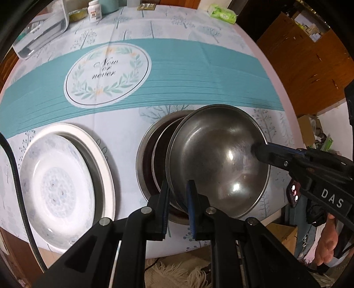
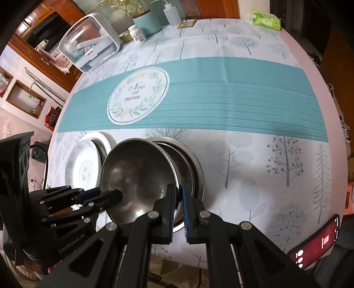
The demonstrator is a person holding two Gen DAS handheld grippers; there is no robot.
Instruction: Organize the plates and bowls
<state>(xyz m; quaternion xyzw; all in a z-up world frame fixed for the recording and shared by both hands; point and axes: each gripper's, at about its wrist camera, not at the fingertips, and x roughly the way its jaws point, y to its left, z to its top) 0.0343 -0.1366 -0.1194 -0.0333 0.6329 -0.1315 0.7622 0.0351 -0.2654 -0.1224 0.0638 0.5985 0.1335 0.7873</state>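
A small steel bowl (image 1: 219,159) is held tilted above a stack of steel bowls (image 1: 146,159) near the table's front edge. My left gripper (image 1: 178,199) is shut on its near-left rim. My right gripper (image 2: 178,203) is shut on its right rim; it also shows in the left wrist view (image 1: 261,152). In the right wrist view the bowl (image 2: 137,175) leans over the stack (image 2: 194,168), with the left gripper (image 2: 110,196) at its left edge. A white patterned plate (image 1: 57,188) lies tilted in a wider white plate (image 1: 106,168) to the left.
A clear storage box (image 2: 88,44), a pill bottle (image 2: 137,33), a teal canister (image 2: 148,22) and a green tissue pack (image 2: 265,20) stand at the table's far edge. A phone (image 2: 318,241) lies at the front right corner. A shaggy rug (image 1: 177,272) lies below.
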